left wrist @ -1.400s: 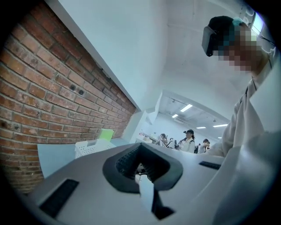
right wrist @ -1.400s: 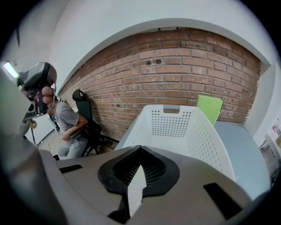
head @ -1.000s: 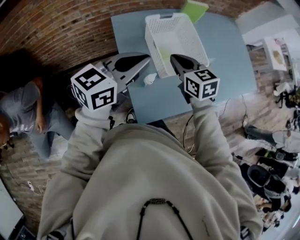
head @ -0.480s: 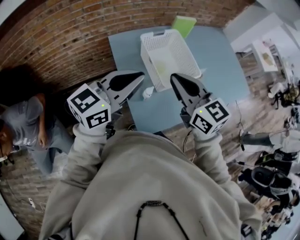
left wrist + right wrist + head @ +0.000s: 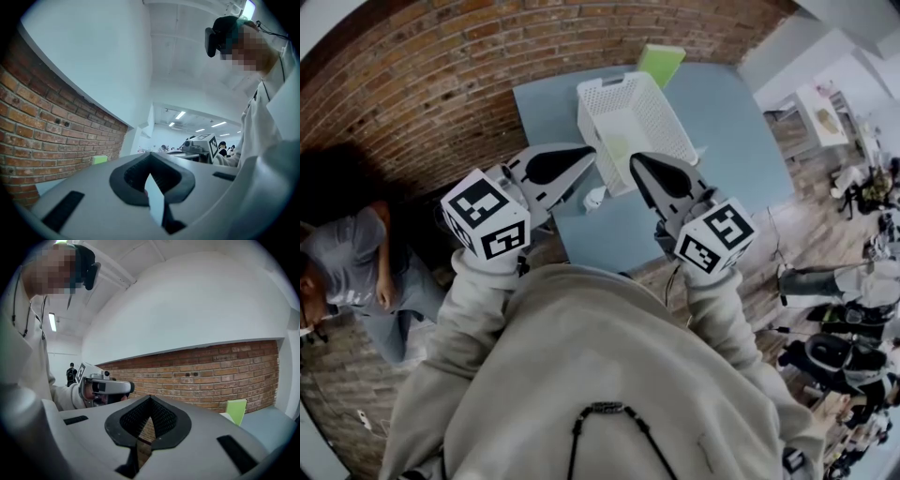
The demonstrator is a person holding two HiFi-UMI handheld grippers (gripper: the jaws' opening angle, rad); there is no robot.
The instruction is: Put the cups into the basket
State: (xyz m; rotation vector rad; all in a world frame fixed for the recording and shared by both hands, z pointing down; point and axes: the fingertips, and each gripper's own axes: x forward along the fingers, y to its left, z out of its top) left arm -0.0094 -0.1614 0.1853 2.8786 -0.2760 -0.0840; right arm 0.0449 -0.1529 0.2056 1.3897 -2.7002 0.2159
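Observation:
A white slatted basket [image 5: 667,105] stands on the blue table [image 5: 741,122] in the head view. Something pale green [image 5: 619,147] lies inside it at the near end; I cannot tell if it is a cup. A small white cup [image 5: 595,198] sits on the table just left of the basket's near corner. My left gripper [image 5: 586,156] and right gripper [image 5: 636,165] hover side by side above the table's near edge, both shut and holding nothing. The gripper views look up at walls, with the left gripper [image 5: 150,158] and right gripper [image 5: 150,400] showing shut tips.
A green chair back [image 5: 661,64] stands at the table's far edge. A person in grey [image 5: 352,267] sits at the left by the brick wall [image 5: 412,84]. Cables and cluttered gear [image 5: 848,352] lie on the floor at the right.
Both grippers have drawn back from the basket toward my body and tilted upward. The table and basket now appear farther off in the head view.

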